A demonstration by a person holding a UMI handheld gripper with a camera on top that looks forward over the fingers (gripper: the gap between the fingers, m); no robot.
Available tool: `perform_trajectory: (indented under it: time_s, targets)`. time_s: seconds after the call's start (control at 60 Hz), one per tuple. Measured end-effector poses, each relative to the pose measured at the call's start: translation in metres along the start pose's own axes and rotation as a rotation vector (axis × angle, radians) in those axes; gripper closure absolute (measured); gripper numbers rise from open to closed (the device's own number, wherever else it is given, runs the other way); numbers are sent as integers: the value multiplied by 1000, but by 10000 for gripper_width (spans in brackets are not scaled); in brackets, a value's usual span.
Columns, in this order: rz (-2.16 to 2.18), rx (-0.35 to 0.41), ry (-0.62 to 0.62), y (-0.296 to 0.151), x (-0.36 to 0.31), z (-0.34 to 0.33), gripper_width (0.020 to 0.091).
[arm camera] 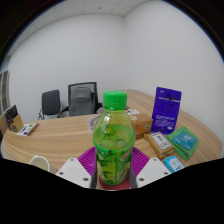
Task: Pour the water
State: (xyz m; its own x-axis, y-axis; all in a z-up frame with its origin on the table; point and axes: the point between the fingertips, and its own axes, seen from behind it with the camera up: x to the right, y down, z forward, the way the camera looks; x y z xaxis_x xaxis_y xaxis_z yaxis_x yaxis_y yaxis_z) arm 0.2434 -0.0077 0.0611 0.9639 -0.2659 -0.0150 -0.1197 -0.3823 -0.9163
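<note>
1. The bottle [113, 140] is standing between the fingers of the gripper [113, 176], its lower body sitting against the purple pads [88, 160] on both sides. As far as I can see the gripper is closing on the bottle and gripping it low down, though the exact contact at the base is hidden.

2. The green cap [115, 100] is sitting on top of the bottle. If the bottle is being tipped with the cap on, nothing is going to come out, so the cap looks like the first snag for pouring.

3. The bottle is looking nearly full of greenish liquid, so it is probably carrying some weight. With the grip this low, the upper part may be swinging or slipping sideways in the pads once it is tilted.

4. I am not seeing any cup or glass near the bottle. Without one in reach, the water risks landing on the tabletop [60, 135].

5. Boxes are lying just to the right of the bottle: a purple box [168, 108] standing upright, a teal box [184, 144] in front of it, and a yellowish box [159, 142] closer to the bottle. A spill or a wide swing to that side may be wetting or knocking them.

6. Behind the bottle, across the tabletop, chairs [68, 100] are standing against the wall, well away from any trouble.
</note>
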Motion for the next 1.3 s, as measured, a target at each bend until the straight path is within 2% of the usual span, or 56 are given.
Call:
perform_trajectory:
  time_s: [0.15, 0.267, 0.367, 0.433, 0.65, 0.867, 1.117, 1.3]
  targets:
    - [-39, 7, 1, 3, 1, 0, 570]
    - [-13, -31, 24, 6, 2, -4, 517]
    - [-32, -84, 30, 20, 0, -14, 347]
    - [-34, -92, 26, 28, -6, -31, 247]
    - [-31, -169, 52, 63, -15, -136, 258]
    - [-43, -202, -16, 66, -78, -243, 252]
    - [-46, -103, -126, 22, -147, -316, 254]
    - [-68, -68, -174, 6, -176, -346, 257]
